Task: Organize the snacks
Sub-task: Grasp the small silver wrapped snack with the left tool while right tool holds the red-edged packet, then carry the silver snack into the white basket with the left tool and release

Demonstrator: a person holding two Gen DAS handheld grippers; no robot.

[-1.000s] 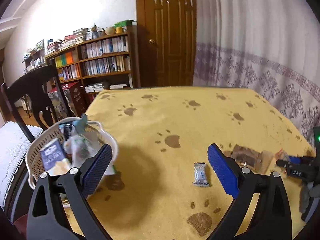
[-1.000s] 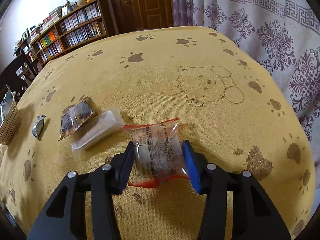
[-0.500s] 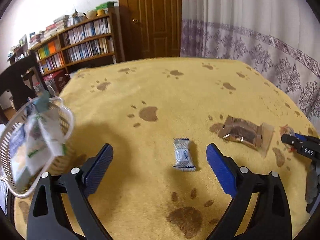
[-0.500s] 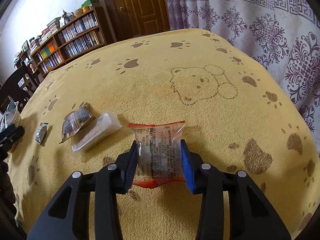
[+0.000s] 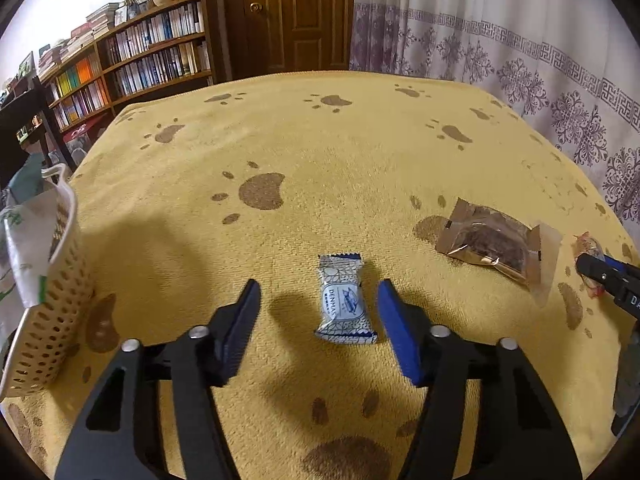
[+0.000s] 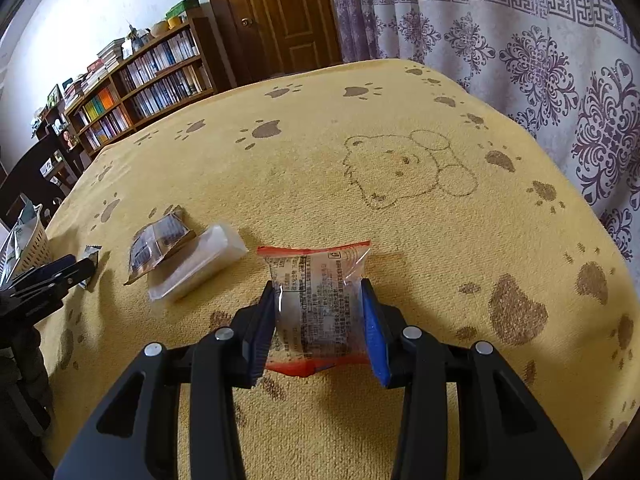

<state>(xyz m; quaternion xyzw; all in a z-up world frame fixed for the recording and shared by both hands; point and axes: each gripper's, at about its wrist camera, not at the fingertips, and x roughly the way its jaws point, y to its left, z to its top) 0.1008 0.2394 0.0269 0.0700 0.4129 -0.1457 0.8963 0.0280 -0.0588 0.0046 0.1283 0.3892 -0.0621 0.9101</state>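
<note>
My right tool [image 6: 318, 320] is pinching a clear, red-edged snack packet [image 6: 316, 304] by its two sides, the packet low over the yellow paw-print table [image 6: 400, 208] or resting on it; I cannot tell which. My left tool [image 5: 318, 312] is spread wide, its fingers straddling a small blue-and-white candy [image 5: 344, 304] that lies flat between them, not yet touched. Further out on the cloth lie a brown wrapped cake [image 5: 490, 238] and, just beside it, a pale translucent bar [image 6: 198, 264]. At the far left edge stands the white basket [image 5: 52, 304], already holding several packets. By my reckoning the job is partly done: four snacks remain outside the basket, one gripped and one lined up.
</note>
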